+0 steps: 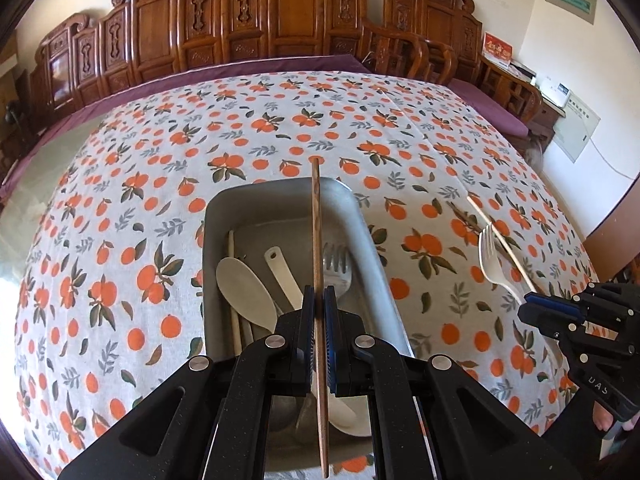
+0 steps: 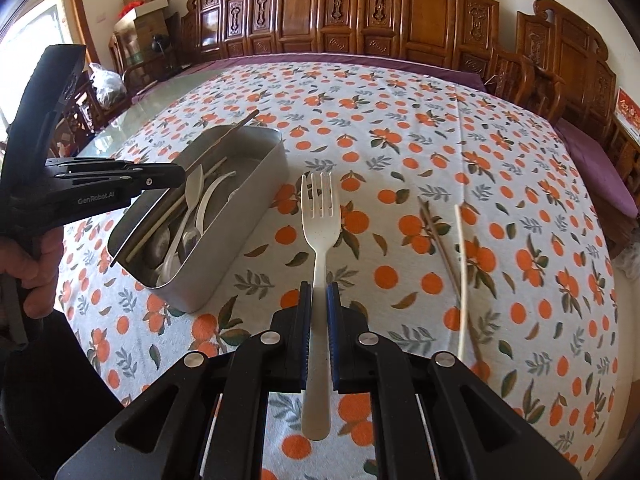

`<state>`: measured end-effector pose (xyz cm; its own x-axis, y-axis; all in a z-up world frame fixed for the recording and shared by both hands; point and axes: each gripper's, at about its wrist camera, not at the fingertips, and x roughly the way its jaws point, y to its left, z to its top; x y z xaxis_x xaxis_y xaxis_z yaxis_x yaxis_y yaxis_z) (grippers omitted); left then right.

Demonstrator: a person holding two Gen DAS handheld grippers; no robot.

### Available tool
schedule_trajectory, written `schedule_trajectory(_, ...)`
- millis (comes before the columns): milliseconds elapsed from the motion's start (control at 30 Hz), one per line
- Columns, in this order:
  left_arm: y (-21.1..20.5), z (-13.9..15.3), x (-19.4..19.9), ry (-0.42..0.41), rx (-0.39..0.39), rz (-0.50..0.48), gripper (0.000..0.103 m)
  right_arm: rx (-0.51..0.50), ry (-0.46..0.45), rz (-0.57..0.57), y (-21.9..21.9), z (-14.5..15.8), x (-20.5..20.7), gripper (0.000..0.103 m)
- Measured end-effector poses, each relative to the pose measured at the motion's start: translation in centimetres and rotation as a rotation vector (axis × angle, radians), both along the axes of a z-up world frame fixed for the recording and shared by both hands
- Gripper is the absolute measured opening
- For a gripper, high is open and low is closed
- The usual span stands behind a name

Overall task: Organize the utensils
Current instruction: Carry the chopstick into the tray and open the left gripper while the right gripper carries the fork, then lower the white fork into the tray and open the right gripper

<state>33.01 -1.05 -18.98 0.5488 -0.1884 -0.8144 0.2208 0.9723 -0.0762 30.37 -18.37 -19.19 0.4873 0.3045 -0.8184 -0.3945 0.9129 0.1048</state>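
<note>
Left tool (image 1: 319,300) clamped on brown chopstick (image 1: 317,236) above metal tin (image 1: 376,256); right tool (image 2: 319,300) clamped on white fork (image 2: 320,216) over worktop (image 2: 400,128) near edge. Spoons, fork, chopstick already binned mid-worktop. Two loose chopsticks (image 2: 460,272) left toward right edge.

Matt grey metal tray (image 2: 256,184), centre left, holding smooth, pale plastic spoons (image 1: 244,288); a dull brown wooden chopstick (image 1: 318,240) crosses it. A matt, cream, faintly speckled plastic fork (image 2: 320,216) lies at centre. The printed cloth tablecloth (image 2: 400,120) looks woven and matt; carved wooden chairs (image 2: 420,12), upper frame, are glossy.
</note>
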Motion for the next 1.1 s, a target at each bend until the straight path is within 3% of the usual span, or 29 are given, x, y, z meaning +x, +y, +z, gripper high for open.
schedule_trajectory(433,0.7,-2.2,0.5,0.021,-0.004,-0.022,0.000,0.022,0.033,-0.016,1.0,-1.6,1.7,0.009)
schedule_trajectory(767,2.5,-0.3,0.3,-0.034,-0.026,0.001,0.000,0.080,-0.004,0.000,2.9,1.0,1.8,0.009)
schedule_trajectory(1100,4.6,1.7,-0.1,-0.086,-0.019,0.028,0.000,0.118,-0.019,0.047,8.1,2.2,2.5,0.009)
